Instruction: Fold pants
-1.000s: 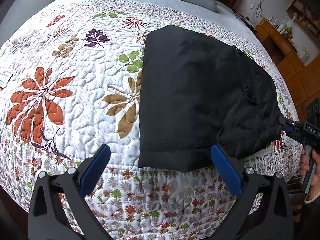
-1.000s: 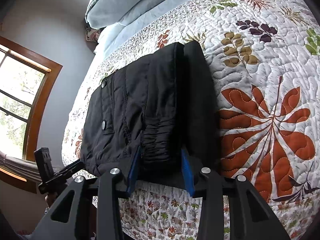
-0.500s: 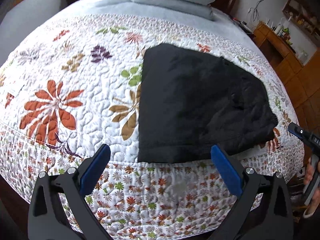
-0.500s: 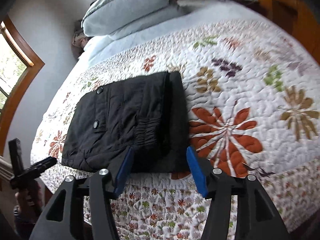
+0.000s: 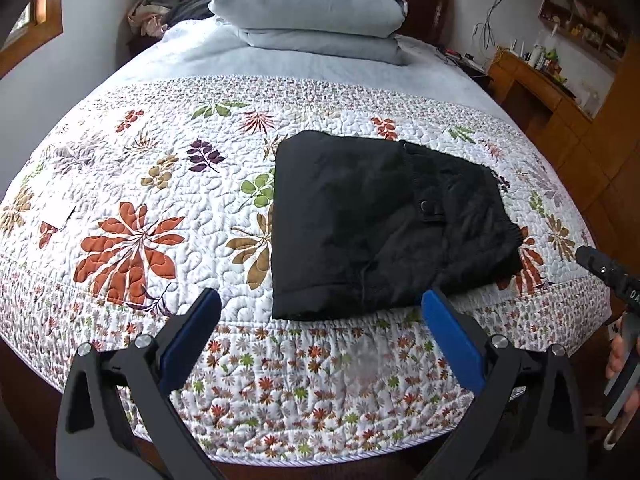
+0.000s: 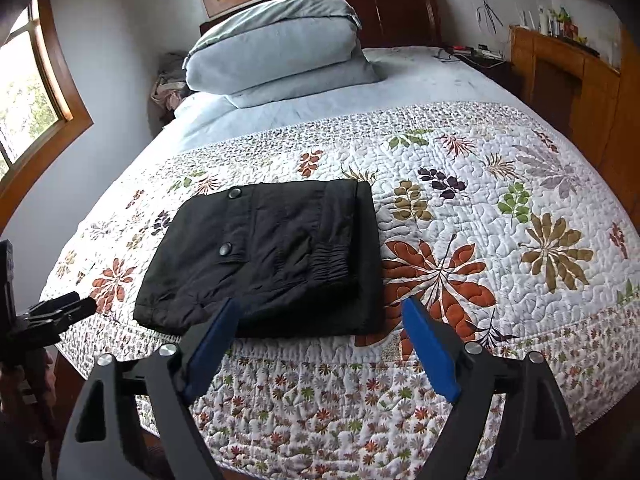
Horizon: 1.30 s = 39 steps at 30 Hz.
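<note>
The black pants (image 5: 372,220) lie folded into a compact rectangle near the front edge of the floral quilt (image 5: 160,184); in the right wrist view the pants (image 6: 272,256) show two snap buttons and an elastic waistband. My left gripper (image 5: 320,304) is open and empty, held back off the bed's front edge below the pants. My right gripper (image 6: 320,316) is open and empty, also back from the bed edge. Neither touches the pants. The right gripper also shows at the far right of the left wrist view (image 5: 608,272).
Folded light-blue bedding (image 5: 308,12) is stacked at the head of the bed. A wooden dresser (image 5: 536,88) with small items stands to the right. Windows (image 6: 32,92) are on the left wall. The quilt hangs over the front edge.
The right gripper has let go of the pants' waistband and opened. Both grippers have drawn back and up from the bed. The pants stay folded on the quilt.
</note>
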{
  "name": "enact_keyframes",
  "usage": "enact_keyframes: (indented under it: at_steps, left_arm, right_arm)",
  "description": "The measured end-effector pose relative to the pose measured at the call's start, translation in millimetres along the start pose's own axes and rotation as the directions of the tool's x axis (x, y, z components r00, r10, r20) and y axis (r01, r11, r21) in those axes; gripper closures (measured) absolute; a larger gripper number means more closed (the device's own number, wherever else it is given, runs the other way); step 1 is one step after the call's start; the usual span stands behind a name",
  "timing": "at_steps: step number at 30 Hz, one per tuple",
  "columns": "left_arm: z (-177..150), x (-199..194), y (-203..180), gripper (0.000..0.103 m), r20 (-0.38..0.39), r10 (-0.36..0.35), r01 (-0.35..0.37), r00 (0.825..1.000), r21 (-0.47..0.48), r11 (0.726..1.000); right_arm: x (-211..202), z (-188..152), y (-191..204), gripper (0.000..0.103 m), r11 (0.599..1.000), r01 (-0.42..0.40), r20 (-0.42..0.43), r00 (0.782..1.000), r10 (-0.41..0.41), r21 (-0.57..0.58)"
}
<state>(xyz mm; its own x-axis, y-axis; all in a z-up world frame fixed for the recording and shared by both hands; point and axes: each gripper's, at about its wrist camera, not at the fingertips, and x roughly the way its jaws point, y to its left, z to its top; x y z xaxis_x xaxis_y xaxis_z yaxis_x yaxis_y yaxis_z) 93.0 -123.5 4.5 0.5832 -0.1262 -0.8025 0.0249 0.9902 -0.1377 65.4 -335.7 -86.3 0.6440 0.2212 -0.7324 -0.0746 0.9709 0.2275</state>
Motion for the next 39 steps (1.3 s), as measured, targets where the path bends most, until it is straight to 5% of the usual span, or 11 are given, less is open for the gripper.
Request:
enact_keyframes:
  at_steps: [10,25,39]
  left_arm:
    - [-6.5,-37.5,-6.7,0.003,0.061,0.003,-0.005,0.998,0.023,1.000]
    - [-29.4,-26.7,4.3,0.003,-0.020,-0.011,0.011,1.000,-0.001,1.000]
    - [-28.9,-37.2,-4.9,0.003,0.016,0.019,-0.019,1.000,0.021,1.000]
  right_arm:
    - [-9.1,-10.2,8.5,0.009,1.000,-0.008,-0.008,1.000,0.008,0.005]
    - [3.7,-27.4,19.5,0.006,1.000,0.026,-0.056,0.998,-0.027,-0.006]
    - [-15.5,-22.6,27.3,0.006,1.000,0.018,-0.029,0.999,-0.019,-0.014]
